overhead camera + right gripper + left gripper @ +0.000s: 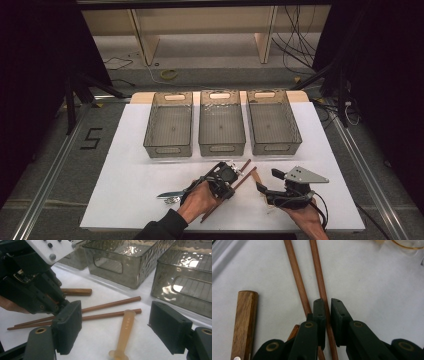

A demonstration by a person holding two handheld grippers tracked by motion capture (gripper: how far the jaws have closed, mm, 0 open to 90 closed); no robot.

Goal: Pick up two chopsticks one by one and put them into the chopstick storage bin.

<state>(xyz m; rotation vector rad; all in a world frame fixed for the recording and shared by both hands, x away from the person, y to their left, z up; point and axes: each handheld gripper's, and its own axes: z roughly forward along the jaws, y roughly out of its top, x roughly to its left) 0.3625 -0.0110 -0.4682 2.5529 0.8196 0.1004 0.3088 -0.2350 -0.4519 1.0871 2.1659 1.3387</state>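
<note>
Two brown wooden chopsticks lie side by side on the white board. My left gripper is shut on the right-hand chopstick, which runs between its pads; the other passes just outside the left jaw. In the high view the left gripper sits over the chopsticks near the board's front. My right gripper stands open just to the right of it, jaws wide, with a translucent amber spoon lying on the board below the gap, untouched.
Three empty grey translucent bins stand in a row at the back of the board. A knife lies beside the left hand, its wooden handle left of the chopsticks and its metal blade pointing left.
</note>
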